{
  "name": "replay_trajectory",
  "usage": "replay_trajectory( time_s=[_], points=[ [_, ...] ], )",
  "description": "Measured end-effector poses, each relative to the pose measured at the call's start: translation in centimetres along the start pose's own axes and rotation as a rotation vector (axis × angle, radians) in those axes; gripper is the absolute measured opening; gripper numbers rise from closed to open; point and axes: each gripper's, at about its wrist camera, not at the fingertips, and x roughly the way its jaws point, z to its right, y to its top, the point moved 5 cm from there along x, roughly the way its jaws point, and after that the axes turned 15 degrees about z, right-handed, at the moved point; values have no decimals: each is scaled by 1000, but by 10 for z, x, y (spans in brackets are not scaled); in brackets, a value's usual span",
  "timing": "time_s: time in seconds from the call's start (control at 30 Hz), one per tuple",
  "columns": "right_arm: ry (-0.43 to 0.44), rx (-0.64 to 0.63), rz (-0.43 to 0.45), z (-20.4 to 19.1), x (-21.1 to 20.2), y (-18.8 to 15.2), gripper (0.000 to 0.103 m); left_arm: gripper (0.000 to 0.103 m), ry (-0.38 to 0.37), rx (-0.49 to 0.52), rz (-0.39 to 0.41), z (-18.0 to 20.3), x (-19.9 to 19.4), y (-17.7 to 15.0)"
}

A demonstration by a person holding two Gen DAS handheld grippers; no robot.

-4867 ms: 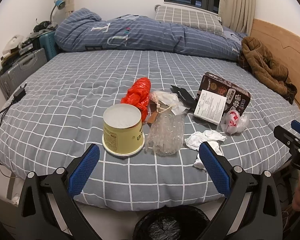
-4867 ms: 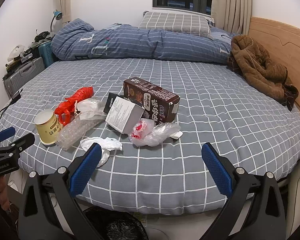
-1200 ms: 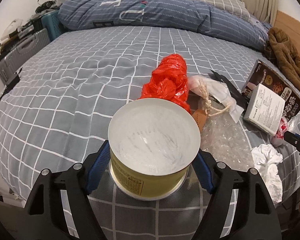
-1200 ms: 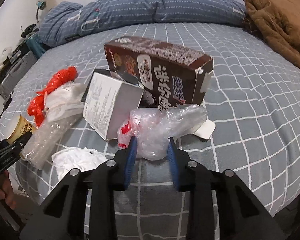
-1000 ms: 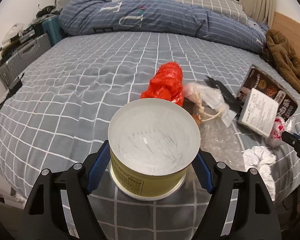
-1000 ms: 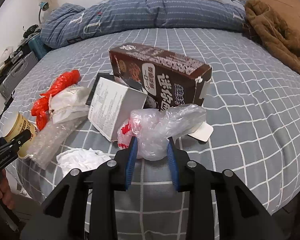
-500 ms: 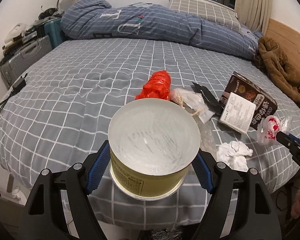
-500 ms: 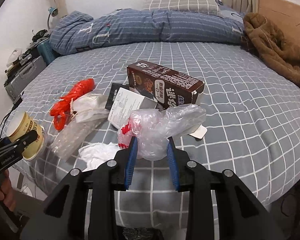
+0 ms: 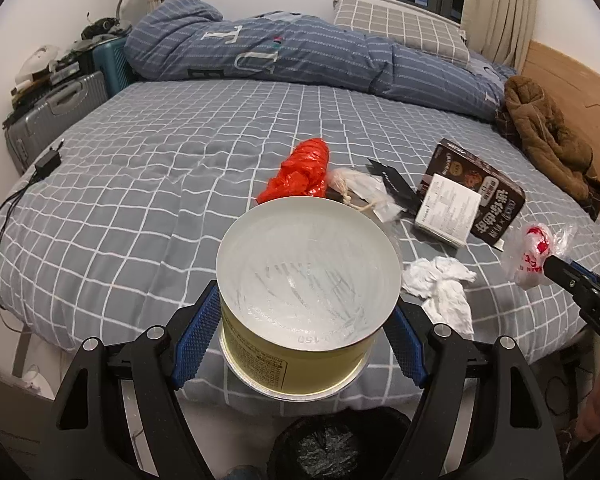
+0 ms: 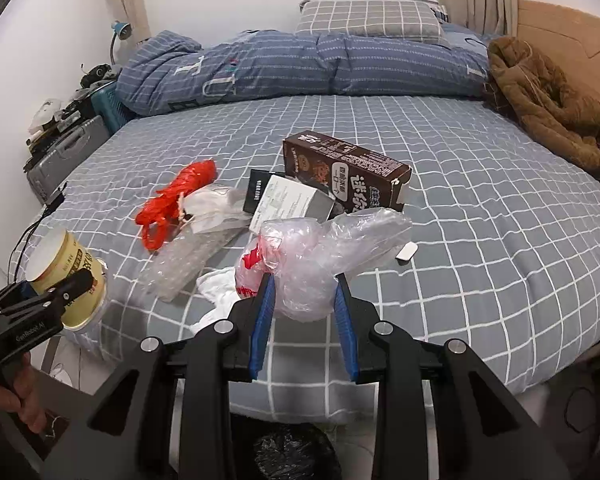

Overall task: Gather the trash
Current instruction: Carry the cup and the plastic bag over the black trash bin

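My left gripper (image 9: 300, 320) is shut on a yellow paper cup (image 9: 304, 280), upside down with its white base toward me, held off the bed's front edge above a black-lined bin (image 9: 332, 446). My right gripper (image 10: 303, 300) is shut on a clear plastic bag with red print (image 10: 316, 256), also lifted near the bed edge above the bin (image 10: 288, 456). On the grey checked bed lie a red plastic bag (image 9: 304, 172), a brown carton (image 10: 344, 174), a white box (image 9: 448, 208), crumpled white tissue (image 9: 440, 284) and bubble wrap (image 10: 188, 256).
A rolled blue duvet (image 9: 300, 52) and pillow lie at the back of the bed. A brown coat (image 9: 548, 140) is by the wooden headboard on the right. Suitcases (image 9: 56, 112) stand at the left, and a charger cable (image 9: 4, 216) hangs over the bed's left edge.
Both grippers closed on their items, lifted them and pulled back from the bed. The bin has come into view below both.
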Motion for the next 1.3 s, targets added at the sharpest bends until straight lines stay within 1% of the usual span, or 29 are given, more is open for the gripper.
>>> replay_trajectory(
  time_s=[0.3, 0.67, 0.93, 1.13, 1.3],
  points=[
    [25, 16, -11, -10, -25, -15, 29, 75, -22, 4, -16, 9, -23, -19],
    [49, 17, -70, -26, -44, -52, 29, 75, -38, 24, -76, 19, -40, -59],
    [51, 23, -138, -32, -48, -87, 29, 75, -47, 27, -148, 21, -42, -97],
    [44, 37, -207, -31, -47, -118, 29, 75, -49, 26, -207, 19, -42, -125],
    [41, 32, -262, -32, -41, -144, 29, 75, -44, 30, -239, 13, -39, -143]
  ],
)
